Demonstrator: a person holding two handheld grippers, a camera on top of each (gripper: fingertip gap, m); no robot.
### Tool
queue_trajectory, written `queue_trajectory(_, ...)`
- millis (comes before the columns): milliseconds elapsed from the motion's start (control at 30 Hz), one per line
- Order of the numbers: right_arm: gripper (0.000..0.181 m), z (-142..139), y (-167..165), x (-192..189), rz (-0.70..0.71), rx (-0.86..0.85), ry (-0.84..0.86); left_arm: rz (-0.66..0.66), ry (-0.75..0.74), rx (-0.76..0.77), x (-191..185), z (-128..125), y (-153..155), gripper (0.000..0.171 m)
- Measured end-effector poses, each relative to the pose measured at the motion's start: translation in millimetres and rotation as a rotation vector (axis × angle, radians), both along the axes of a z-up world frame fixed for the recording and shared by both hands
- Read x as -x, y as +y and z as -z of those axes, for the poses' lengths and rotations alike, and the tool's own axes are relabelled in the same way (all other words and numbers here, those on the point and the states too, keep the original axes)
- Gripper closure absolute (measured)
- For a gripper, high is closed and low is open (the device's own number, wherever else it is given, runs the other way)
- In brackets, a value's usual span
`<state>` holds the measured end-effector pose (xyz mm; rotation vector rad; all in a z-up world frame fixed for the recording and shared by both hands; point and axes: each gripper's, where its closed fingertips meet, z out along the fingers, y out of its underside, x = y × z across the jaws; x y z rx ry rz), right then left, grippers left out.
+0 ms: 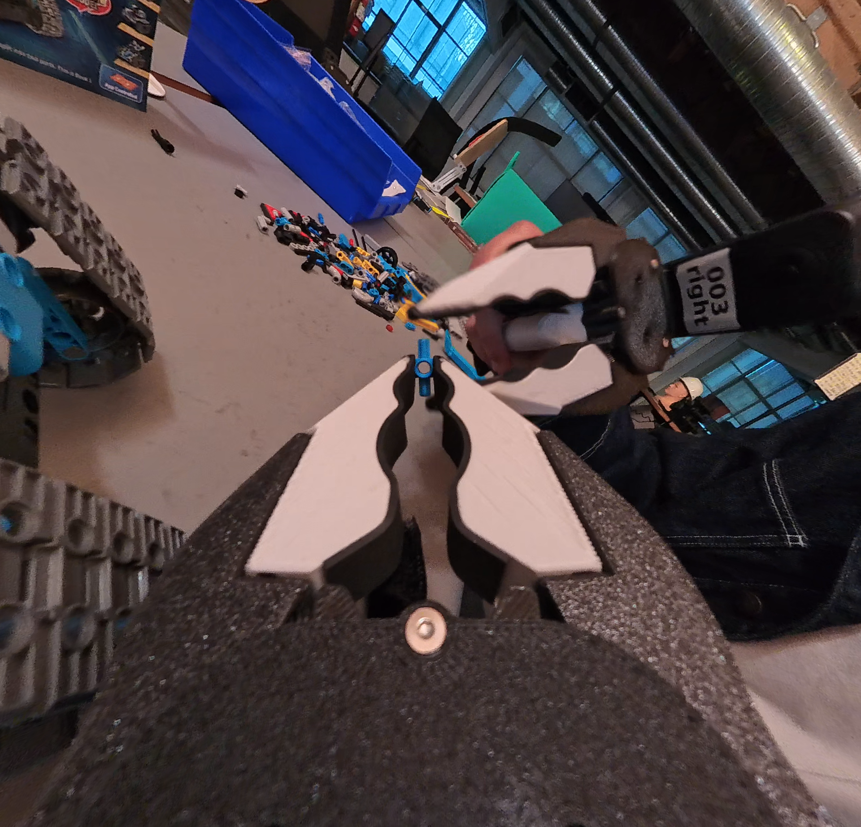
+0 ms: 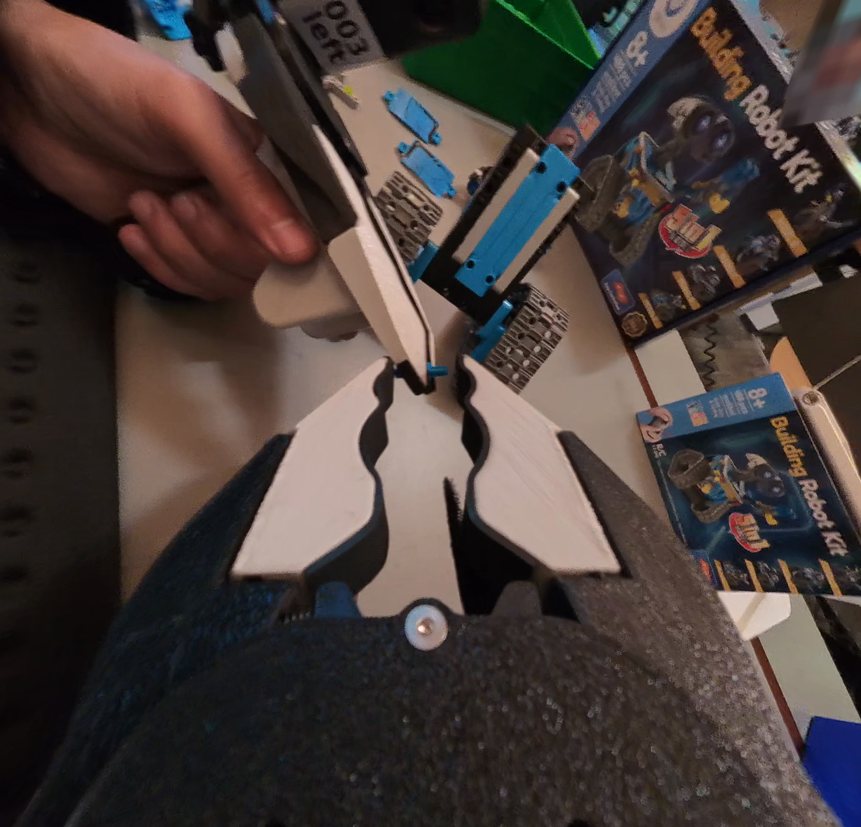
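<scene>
- Left gripper (image 1: 424,370): jaws closed down to a narrow gap, clamping a small blue connector pin (image 1: 424,369) between the fingertips. The pin stands across the tips, one end projecting above them and one below.
- In the right wrist view, the left gripper (image 2: 421,378) enters from the upper left, held by a bare hand (image 2: 153,161). Its tips, with the blue connector pin (image 2: 436,370) protruding sideways, sit in the gap between the right gripper's fingertips.
- Right gripper (image 2: 424,376): jaws set apart, wider than the left gripper's tips; nothing is clamped. Whether its fingertips touch the pin cannot be told.
- In the left wrist view, the right gripper (image 1: 447,334) enters from the right, with a hand (image 1: 494,334) on its handle; its upper finger tip lies over the near edge of the parts pile.
- Loose parts pile (image 1: 345,264): small blue, yellow, grey, black and red pieces, spread on the grey table (image 1: 242,320) beyond the left gripper.
- Tracked vehicle model (image 2: 508,241): grey treads with blue and white beams, standing on the table just behind the two grippers.
- Blue bin (image 1: 289,96): at the far side of the table, past the parts pile.
- Kit box (image 2: 708,152): standing to the right of the model; a smaller printed booklet (image 2: 745,483) lies near it.
- Two blue flat pieces (image 2: 419,133): lying on the table beyond the model.
</scene>
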<state>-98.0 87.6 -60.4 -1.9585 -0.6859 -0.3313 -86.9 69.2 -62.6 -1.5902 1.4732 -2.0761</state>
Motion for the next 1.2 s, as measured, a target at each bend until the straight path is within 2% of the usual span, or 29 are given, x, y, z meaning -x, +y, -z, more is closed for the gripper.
queue_trajectory(167,0.162,6.7,-3.2,0.4,-0.010,0.036,0.006,0.012,0.028,0.003,-0.7,5.0,-2.6,0.166)
queue_trajectory(200,0.169,7.0,-4.2,2.2,-0.023,0.038,0.012,0.011,0.023,0.009,-0.8,3.6,-2.3,0.165)
queue_trajectory(267,0.170,7.0,-4.9,-3.7,0.001,0.036,-0.010,-0.006,0.010,0.015,-1.2,0.8,1.0,0.161)
queue_trajectory(300,0.169,8.1,-6.1,-7.5,0.011,0.041,-0.021,-0.022,0.014,0.017,-2.1,1.3,4.3,0.151)
queue_trajectory(333,0.170,9.2,-7.5,-10.7,0.019,0.047,-0.018,-0.035,0.023,0.022,-3.2,2.6,7.6,0.148)
queue_trajectory(433,0.169,12.3,-11.4,-15.9,0.025,0.060,-0.011,-0.039,0.022,0.066,-3.0,0.8,12.1,0.154)
queue_trajectory(467,0.181,13.2,-12.7,-21.7,0.043,0.065,-0.036,-0.039,0.015,0.078,-2.6,-1.0,12.8,0.154)
queue_trajectory(533,0.181,16.4,-20.7,-45.0,0.104,0.091,-0.109,-0.049,0.018,0.069,-2.7,0.2,14.5,0.154)
queue_trajectory(600,0.181,22.0,-38.9,-87.6,0.218,0.146,-0.135,-0.061,0.023,0.042,-3.3,2.5,15.5,0.153)
queue_trajectory(733,0.181,52.5,-110.6,-188.4,0.530,0.363,-0.045,-0.068,0.027,0.018,-3.7,3.9,15.1,0.153)
queue_trajectory(800,0.181,57.7,-133.7,-211.6,0.627,0.392,-0.003,-0.091,0.027,-0.001,-4.3,4.3,18.9,0.153)
queue_trajectory(867,0.176,58.0,-129.1,-203.4,0.609,0.377,0.074,-0.160,-0.002,-0.045,-3.8,0.1,30.2,0.153)
queue_trajectory(967,0.153,61.1,-83.7,-150.1,0.435,0.336,0.233,-0.266,-0.036,-0.138,1.1,-4.1,47.2,0.153)
queue_trajectory(1033,0.148,75.0,-61.2,-121.5,0.350,0.369,0.274,-0.303,-0.047,-0.211,5.7,-2.9,51.9,0.153)
queue_trajectory(1133,0.149,93.6,-60.4,-125.6,0.370,0.421,0.222,-0.291,-0.068,-0.262,13.4,-3.0,47.1,0.151)
queue_trajectory(1200,0.153,98.4,-65.5,-126.4,0.374,0.438,0.295,-0.285,-0.079,-0.274,15.3,-3.6,45.0,0.151)
